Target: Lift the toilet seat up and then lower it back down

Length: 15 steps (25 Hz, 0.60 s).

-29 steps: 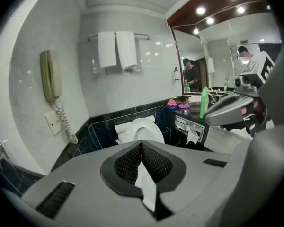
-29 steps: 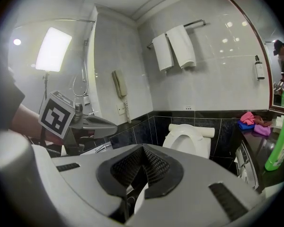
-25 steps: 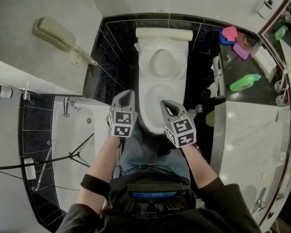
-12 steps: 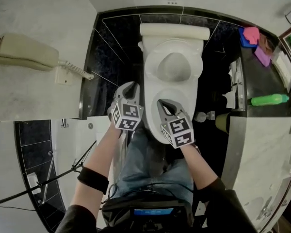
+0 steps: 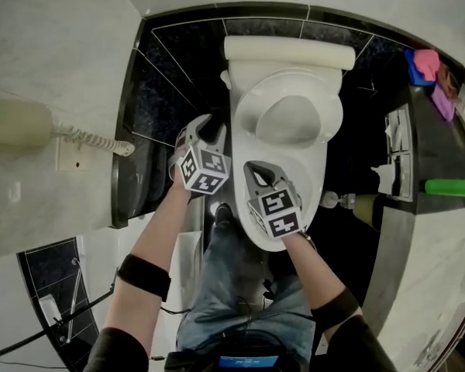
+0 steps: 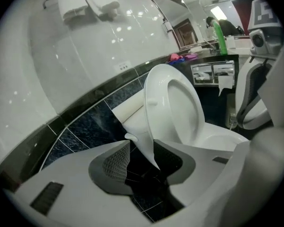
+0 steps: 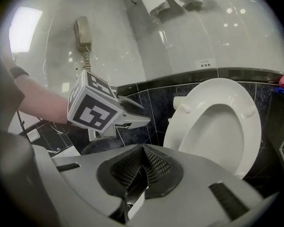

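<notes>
Left gripper (image 6: 142, 157): jaws were opening, having been fully closed a second before. The raised toilet seat's (image 5: 246, 111) left edge ran down between the pads, and neither pad visibly pressed on it, so no hold yet. The gripper had also come up from beside the bowl's front to the seat's left side. Right gripper (image 7: 143, 167): pads together, nothing between them, hovering over the front of the bowl (image 5: 314, 178).

The seat stood up, leaning back toward the tank (image 5: 287, 51), so the lift looked done. The opening jaws probably meant a grasp on the rim to start lowering.

Edges: only the seat's thin side rim was offered to the left jaws. Room: dark tiled floor and wall on the left gave open space. On the right, the counter (image 5: 418, 239) with its green bottle (image 5: 453, 186) sat close. The seat's downward path ends on the bowl, and the right gripper likely needs to move clear first. The person's legs (image 5: 232, 285) stood right at the bowl's front.
</notes>
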Each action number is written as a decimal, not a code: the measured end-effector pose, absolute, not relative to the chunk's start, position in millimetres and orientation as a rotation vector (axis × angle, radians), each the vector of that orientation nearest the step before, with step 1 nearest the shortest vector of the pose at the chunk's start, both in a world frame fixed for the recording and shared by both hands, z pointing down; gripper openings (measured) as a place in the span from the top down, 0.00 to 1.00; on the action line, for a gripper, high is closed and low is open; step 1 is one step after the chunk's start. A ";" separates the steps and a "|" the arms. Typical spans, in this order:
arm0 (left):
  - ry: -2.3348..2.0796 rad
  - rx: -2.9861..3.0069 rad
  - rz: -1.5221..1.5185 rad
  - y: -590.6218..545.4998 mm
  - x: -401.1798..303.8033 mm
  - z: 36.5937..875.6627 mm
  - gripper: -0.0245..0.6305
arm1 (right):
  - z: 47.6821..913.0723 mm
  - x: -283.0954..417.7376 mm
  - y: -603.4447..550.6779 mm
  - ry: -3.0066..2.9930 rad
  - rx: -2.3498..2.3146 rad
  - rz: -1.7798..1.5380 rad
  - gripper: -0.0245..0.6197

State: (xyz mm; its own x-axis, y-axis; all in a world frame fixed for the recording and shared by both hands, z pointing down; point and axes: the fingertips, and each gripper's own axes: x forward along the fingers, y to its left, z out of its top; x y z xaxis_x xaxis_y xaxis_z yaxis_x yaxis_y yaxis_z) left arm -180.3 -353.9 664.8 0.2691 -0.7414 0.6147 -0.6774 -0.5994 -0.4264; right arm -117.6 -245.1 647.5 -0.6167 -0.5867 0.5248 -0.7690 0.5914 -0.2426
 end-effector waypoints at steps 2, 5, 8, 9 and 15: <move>1.344 -2.409 -1.268 -371.3 -184.8 678.3 0.69 | 658.8 -125.2 -256.8 -2.431 1.084 0.642 0.95; 1.309 -2.366 -1.295 -398.4 -193.2 696.8 0.64 | 674.6 -136.9 -274.6 -2.428 1.076 0.645 0.95; 1.253 -2.320 -1.325 -424.1 -198.3 713.4 0.63 | 689.7 -145.0 -291.2 -2.417 1.075 0.644 0.95; 1.225 -2.299 -1.337 -432.4 -199.1 719.0 0.63 | 694.9 -147.1 -296.7 -2.412 1.079 0.645 0.95; 1.065 -2.144 -1.393 -476.3 -200.2 751.1 0.62 | 720.7 -156.8 -325.2 -2.392 1.109 0.661 0.95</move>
State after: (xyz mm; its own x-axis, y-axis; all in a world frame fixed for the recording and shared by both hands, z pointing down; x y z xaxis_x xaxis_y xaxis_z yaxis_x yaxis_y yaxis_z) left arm -200.2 -476.3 751.1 0.2262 -0.7576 0.6123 -0.3921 -0.6462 -0.6547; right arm -156.8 -325.2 720.7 -0.5934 -0.5867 0.5510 -0.7864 0.5685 -0.2416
